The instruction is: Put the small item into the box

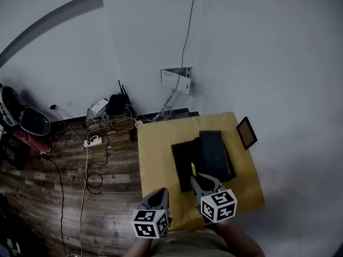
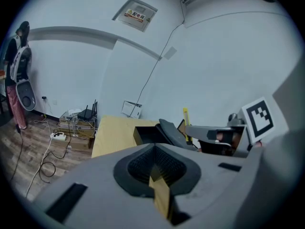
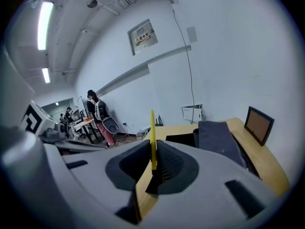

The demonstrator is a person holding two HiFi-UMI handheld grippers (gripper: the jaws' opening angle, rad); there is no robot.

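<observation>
Currently right tongs (image 3: 151, 163) clamp the thin yellow item (image 3: 152, 132) upright near the open black box (image 1: 185, 162) on the worktop (image 1: 155, 149); left tongs (image 2: 156, 173) closed, empty. Advise centring over the opening before release.

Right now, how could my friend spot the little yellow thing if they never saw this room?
Find the light wooden table by the white wall, with an open black box on it. Near the box's front edge, the right tool pinches a thin yellow stick standing upright. It is the only bright yellow thing there.
</observation>
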